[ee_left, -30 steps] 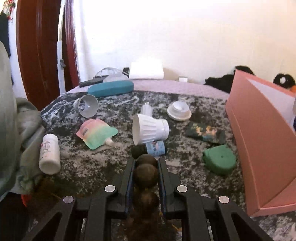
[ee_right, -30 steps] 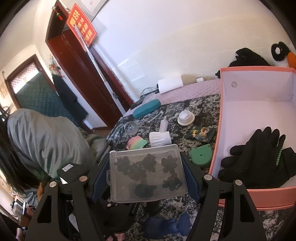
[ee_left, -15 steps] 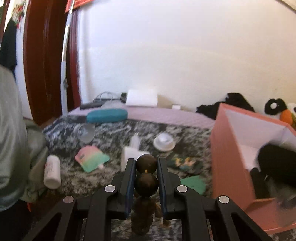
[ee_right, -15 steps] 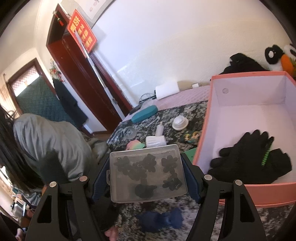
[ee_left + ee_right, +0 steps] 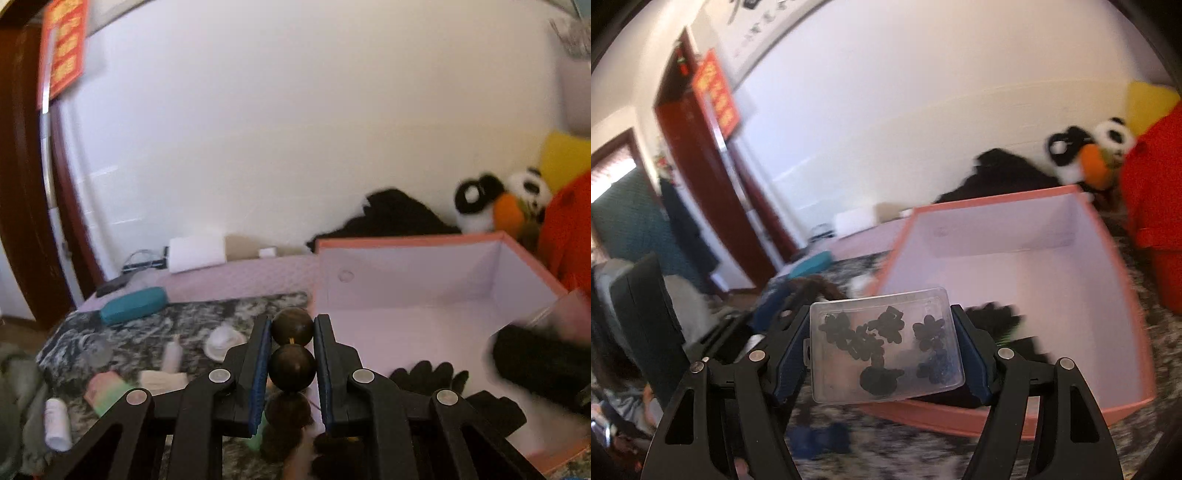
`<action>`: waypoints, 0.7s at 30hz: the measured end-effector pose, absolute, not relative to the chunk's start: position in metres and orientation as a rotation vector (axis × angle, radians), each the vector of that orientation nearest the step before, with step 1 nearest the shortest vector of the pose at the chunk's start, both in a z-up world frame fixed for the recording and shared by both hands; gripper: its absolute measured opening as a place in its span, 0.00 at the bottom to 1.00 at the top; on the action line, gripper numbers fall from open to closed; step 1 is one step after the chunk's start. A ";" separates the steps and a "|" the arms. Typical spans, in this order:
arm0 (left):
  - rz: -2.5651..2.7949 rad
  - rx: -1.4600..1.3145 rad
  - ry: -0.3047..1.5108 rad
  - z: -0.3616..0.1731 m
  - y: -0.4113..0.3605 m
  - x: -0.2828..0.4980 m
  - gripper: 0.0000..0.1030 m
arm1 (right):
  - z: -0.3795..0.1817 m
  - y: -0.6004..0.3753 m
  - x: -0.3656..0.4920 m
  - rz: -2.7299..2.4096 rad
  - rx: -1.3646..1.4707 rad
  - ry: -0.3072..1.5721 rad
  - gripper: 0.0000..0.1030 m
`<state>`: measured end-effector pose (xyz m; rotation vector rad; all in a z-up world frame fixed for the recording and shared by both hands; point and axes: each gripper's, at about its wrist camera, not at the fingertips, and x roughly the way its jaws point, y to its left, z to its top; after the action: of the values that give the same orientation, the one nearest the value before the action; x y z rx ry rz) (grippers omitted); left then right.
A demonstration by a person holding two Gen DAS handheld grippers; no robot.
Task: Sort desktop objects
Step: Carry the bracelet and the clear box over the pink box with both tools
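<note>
My left gripper is shut on a string of dark wooden beads and holds it in the air at the left edge of the pink box. The beads hang down between the fingers. My right gripper is shut on a clear plastic case with small black pieces inside, held above the near left corner of the pink box. Black gloves lie on the box floor. The right gripper with its case shows blurred at the right of the left wrist view.
On the dark marbled table lie a teal case, a white lid, a small bottle, a pastel pouch and a white bottle. Plush toys stand behind the box. A blue object lies below the right gripper.
Both grippers have risen and moved right toward the pink box. The left gripper has lifted the beads off the table. The right gripper has carried the case over the box's near corner.
</note>
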<state>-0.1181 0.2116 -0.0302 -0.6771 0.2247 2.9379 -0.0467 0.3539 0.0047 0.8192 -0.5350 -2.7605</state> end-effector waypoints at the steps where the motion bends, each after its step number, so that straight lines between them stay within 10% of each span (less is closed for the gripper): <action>1: 2.924 -0.712 0.221 -0.036 0.217 -0.125 0.17 | 0.005 0.363 -0.048 -2.779 0.824 -0.541 0.72; 14: 2.832 -0.762 0.140 -0.052 0.219 -0.138 0.21 | -0.018 0.435 -0.088 -2.874 0.936 -0.656 0.73; 18: 2.767 -0.711 0.177 -0.051 0.231 -0.129 0.81 | -0.033 0.436 -0.097 -2.900 1.035 -0.634 0.87; 21: 2.778 -0.610 0.313 -0.048 0.247 -0.113 0.82 | -0.038 0.439 -0.097 -2.914 1.028 -0.678 0.89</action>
<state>-0.1132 0.2469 -0.0482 -0.6101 0.3133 2.7779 -0.0970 0.4390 -0.0381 1.0282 -0.6775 -2.9141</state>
